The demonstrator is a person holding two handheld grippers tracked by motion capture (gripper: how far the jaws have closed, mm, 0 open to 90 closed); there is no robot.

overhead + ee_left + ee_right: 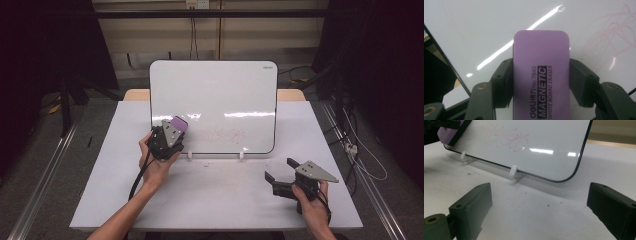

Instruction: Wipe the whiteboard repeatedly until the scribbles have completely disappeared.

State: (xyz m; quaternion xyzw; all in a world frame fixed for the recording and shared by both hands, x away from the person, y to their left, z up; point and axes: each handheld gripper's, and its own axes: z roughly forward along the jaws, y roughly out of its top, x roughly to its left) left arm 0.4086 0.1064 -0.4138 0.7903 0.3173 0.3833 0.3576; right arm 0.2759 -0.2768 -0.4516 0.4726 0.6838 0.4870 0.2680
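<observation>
White table (215, 200): an eraser (178, 123) is pinched by the left gripper (172, 131) at nine o'clock of the red scribble (218, 134); the right gripper (278, 176) is held open. Pushed hard, the board (215, 95) could be tipped.

The right tool (541, 207) has its jaws wide apart over the white surface (536, 207). Beyond them, a whiteboard (549, 142) leans in two small white clips (514, 173), with red scribbles (506, 137) and a purple eraser (447, 131) at far left.

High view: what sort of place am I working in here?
Probably a lab or test bay rather than an office: a white table fenced by dark metal framing, loose cables on the floor, and a whiteboard propped on clips for the wiping job.
</observation>
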